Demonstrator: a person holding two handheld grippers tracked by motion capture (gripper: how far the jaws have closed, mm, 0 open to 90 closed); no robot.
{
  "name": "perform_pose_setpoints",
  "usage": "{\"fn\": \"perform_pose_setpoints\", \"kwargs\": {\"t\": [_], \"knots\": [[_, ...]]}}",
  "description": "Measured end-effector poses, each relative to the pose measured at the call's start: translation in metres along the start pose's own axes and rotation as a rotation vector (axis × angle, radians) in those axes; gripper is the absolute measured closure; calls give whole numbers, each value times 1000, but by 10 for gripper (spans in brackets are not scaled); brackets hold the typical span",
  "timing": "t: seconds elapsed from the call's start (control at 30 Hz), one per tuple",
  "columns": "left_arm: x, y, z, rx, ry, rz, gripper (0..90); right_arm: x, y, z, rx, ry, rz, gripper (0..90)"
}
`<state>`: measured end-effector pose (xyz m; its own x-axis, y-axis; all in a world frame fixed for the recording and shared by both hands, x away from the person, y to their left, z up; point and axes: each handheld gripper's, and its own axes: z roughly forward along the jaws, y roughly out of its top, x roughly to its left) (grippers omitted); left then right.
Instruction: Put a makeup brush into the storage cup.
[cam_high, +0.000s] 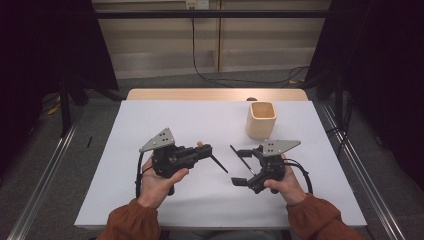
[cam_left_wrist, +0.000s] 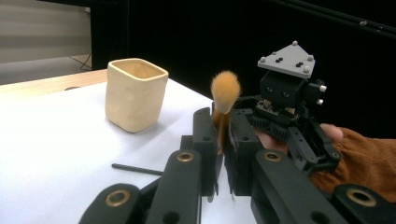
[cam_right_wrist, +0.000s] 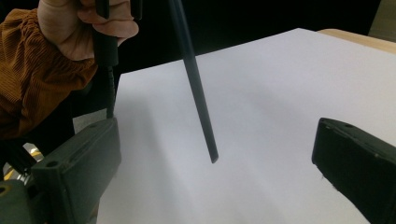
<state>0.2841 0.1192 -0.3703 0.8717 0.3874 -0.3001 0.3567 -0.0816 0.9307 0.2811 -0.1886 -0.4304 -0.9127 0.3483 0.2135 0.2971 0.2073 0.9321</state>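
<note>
left claw (cam_high: 206, 151) clamps one brush (cam_left_wrist: 223, 100); right claw (cam_high: 241, 166) gapes beside one cup (cam_high: 261, 119).

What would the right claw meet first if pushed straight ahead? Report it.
Probably the black brush handle, held by the left claw, hanging ahead in line with the gap of the open right claw; depth is hard to judge.

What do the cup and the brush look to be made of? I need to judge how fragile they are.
The cup looks like matte cream ceramic or wood: thick rounded walls, slightly uneven surface, no gloss. The brush has soft, fluffy orange-tan bristles, whether natural or synthetic is unclear, on a slim, smooth black handle, likely plastic or lacquered wood.
</note>
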Motion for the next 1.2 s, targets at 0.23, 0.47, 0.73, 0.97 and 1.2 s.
{"fn": "perform_pose_setpoints", "kwargs": {"t": [0.23,0.47,0.73,0.97,1.2], "knots": [[0,7,-6,34,-2,4,843,-1,1,-5,-6,-10,4,5],[1,12,-9,80,-6,17,843,-1,2,-7,16,-16,2,16],[-1,19,-2,164,-7,48,844,0,4,-7,35,-4,-3,45],[-1,23,6,214,-28,56,844,0,5,-8,40,-3,-6,48],[1,22,13,243,-38,51,843,1,7,-7,33,-9,-10,40]]}}
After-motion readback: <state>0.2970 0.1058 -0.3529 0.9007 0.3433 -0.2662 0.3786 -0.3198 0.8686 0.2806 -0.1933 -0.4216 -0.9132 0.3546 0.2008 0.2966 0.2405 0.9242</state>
